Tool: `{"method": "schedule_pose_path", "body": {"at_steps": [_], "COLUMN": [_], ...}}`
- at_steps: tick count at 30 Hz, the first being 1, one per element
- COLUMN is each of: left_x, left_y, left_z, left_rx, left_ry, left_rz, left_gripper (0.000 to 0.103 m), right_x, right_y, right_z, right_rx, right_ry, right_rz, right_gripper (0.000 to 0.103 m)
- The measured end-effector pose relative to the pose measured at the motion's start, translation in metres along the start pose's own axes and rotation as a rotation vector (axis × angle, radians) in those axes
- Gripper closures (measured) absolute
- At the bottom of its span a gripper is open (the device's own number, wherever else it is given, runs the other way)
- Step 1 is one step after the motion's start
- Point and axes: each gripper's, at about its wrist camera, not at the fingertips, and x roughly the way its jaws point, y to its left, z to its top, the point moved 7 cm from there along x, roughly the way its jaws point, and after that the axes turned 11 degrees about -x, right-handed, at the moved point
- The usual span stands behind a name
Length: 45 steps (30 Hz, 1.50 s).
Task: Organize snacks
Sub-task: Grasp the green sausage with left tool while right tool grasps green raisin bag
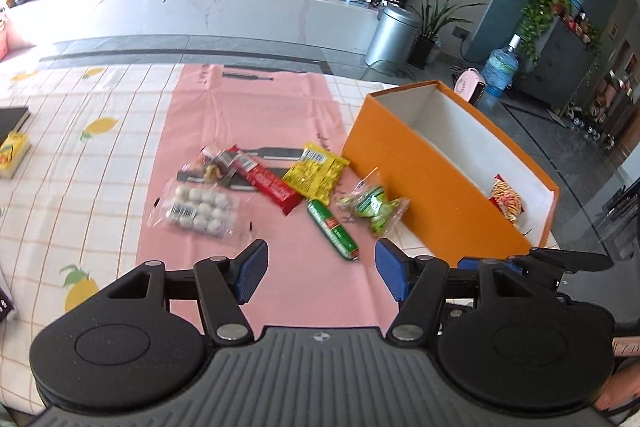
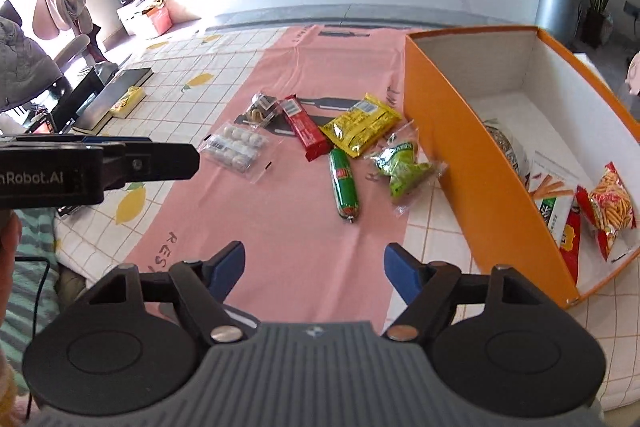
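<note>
Loose snacks lie on a pink sheet (image 1: pixel 256 115): a clear pack of white balls (image 1: pixel 200 211) (image 2: pixel 236 149), a red bar (image 1: pixel 268 183) (image 2: pixel 306 131), a yellow packet (image 1: pixel 314 173) (image 2: pixel 362 125), a green sausage (image 1: pixel 332 231) (image 2: pixel 344 183) and a green candy bag (image 1: pixel 374 207) (image 2: pixel 404 163). To their right stands an open orange box (image 1: pixel 400 167) (image 2: pixel 460 147) holding a red-yellow snack bag (image 1: pixel 508 201) (image 2: pixel 612 203) and other packets (image 2: pixel 556 203). My left gripper (image 1: pixel 320 261) hovers open just short of the sausage. My right gripper (image 2: pixel 314 261) is open and empty, farther back.
A lemon-print tablecloth (image 1: pixel 80 187) covers the table. A yellow carton (image 1: pixel 14 153) (image 2: pixel 128 101) and a dark book (image 2: pixel 116 87) lie at the far left. The left gripper's body (image 2: pixel 100 163) crosses the right wrist view's left side. Beyond the table are floor and a metal bin (image 1: pixel 392 35).
</note>
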Motion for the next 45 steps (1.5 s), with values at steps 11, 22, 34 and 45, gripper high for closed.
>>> {"method": "schedule_pose_path", "body": {"at_steps": [11, 22, 34, 45], "left_x": [0.028, 0.086, 0.141, 0.161], "left_y": [0.016, 0.009, 0.0, -0.002], "left_z": [-0.024, -0.017, -0.009, -0.007], "left_rx": [-0.059, -0.137, -0.156, -0.145], "left_ry": [-0.025, 0.05, 0.117, 0.141], "left_rz": [-0.037, -0.089, -0.066, 0.017], "left_gripper": [0.037, 0.057, 0.057, 0.054], "right_x": [0.04, 0.087, 0.121, 0.14], "right_y": [-0.002, -0.021, -0.036, -0.048], "right_z": [-0.009, 0.009, 0.016, 0.017], "right_rx": [-0.206, -0.394, -0.527, -0.451], "right_ry": [-0.137, -0.072, -0.084, -0.044], "right_rz": [-0.284, -0.34, -0.407, -0.366], "right_gripper": [0.06, 0.063, 0.062, 0.06]}}
